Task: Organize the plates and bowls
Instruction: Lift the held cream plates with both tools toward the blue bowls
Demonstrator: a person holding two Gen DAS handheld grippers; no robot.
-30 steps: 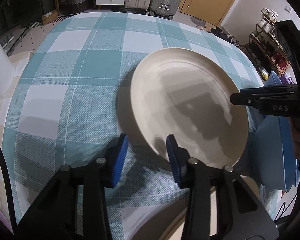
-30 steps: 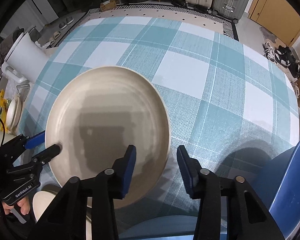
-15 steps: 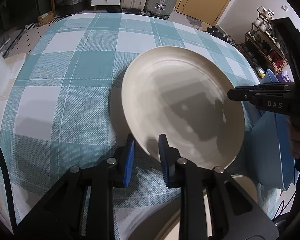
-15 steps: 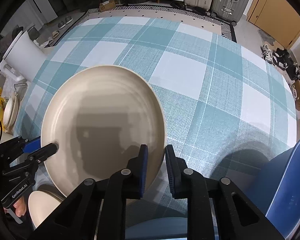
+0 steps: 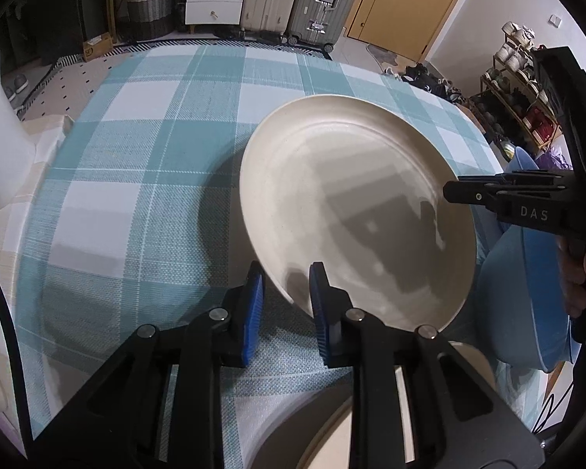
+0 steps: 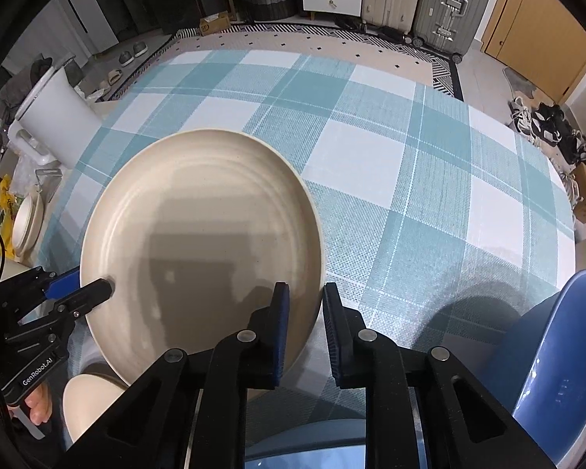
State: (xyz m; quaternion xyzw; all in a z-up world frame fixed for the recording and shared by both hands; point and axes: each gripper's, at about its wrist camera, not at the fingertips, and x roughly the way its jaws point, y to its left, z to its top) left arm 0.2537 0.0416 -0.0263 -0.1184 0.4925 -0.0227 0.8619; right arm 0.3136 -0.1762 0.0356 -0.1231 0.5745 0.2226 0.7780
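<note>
A large cream plate (image 5: pixel 355 203) hangs just over the teal checked tablecloth (image 5: pixel 144 164), held at two opposite edges. My left gripper (image 5: pixel 286 273) is shut on the near rim, one blue pad under the plate and one on top. My right gripper (image 6: pixel 304 291) is shut on the rim of the same cream plate (image 6: pixel 199 234), at its right side. In the left wrist view the right gripper (image 5: pixel 455 191) reaches in from the right. The left gripper (image 6: pixel 93 289) shows at the plate's left edge in the right wrist view. The plate casts a shadow on the cloth.
A blue bowl (image 6: pixel 558 351) sits at the table's near right edge, blue bowl (image 5: pixel 527 305). A cream dish (image 6: pixel 90 394) lies below the held plate near the front edge. A white cylinder (image 6: pixel 54 125) and stacked cream dishes (image 6: pixel 25 222) stand off the table's left side.
Both grippers' jaws went from wide apart to closed on the cream plate's rim. The plate has shifted only slightly.
</note>
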